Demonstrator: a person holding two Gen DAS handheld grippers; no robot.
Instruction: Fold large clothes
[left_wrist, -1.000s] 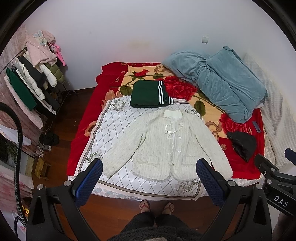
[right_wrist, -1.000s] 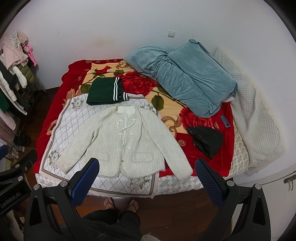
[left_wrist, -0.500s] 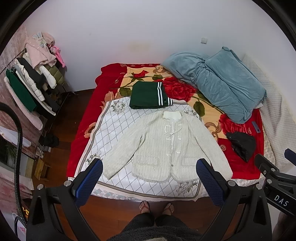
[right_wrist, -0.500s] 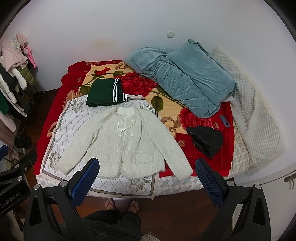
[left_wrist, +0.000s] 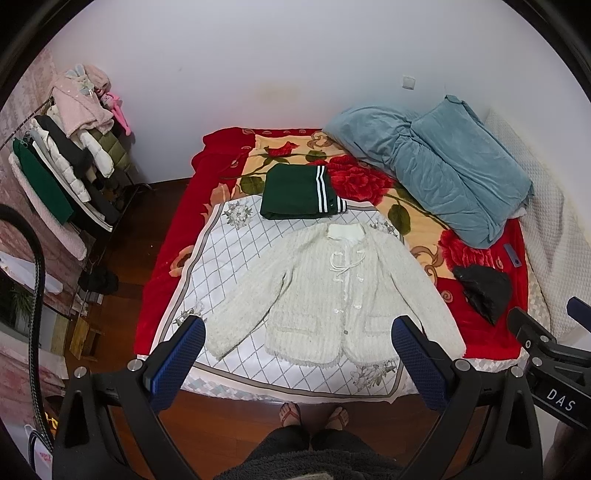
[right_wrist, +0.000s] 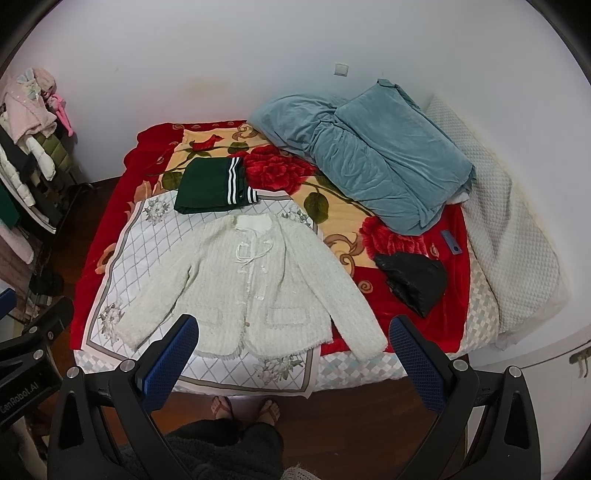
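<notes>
**Listener:** Cardigan first, please. Where is it, and how does it lie?

**Operator:** Cardigan (left_wrist: 332, 295), cream and fuzzy, lies face up on a white diamond-patterned cloth (left_wrist: 236, 251) at the near end of the bed (left_wrist: 166, 258). Its 2 sleeves angle outward and its front is buttoned. I judge it is spread flat like this so each sleeve can be folded inward cleanly; no fold shows yet.

**Listener:** What surrounds it, biggest things first?

**Operator:** I see a red rose-print blanket (left_wrist: 221, 147) covering the bed. A bulky teal quilt (left_wrist: 443, 173) sits heaped at the far right, well apart from the work area, probably pushed aside to leave room. A dark green garment with white stripes (left_wrist: 295, 192), already folded, rests just beyond the cardigan's collar, likely a finished piece. A small black bundle (left_wrist: 484, 291) lies near the right sleeve. A rack of clothes (left_wrist: 62, 166) stands at the left wall.

**Listener:** And your tools?

**Operator:** I hold both above the foot of the bed, touching nothing. My left gripper (left_wrist: 295, 354) has its jaws spread wide and empty. My right gripper (right_wrist: 293, 352) is the same, wide and empty, probably poised to reach down for a sleeve or the hem.
</notes>
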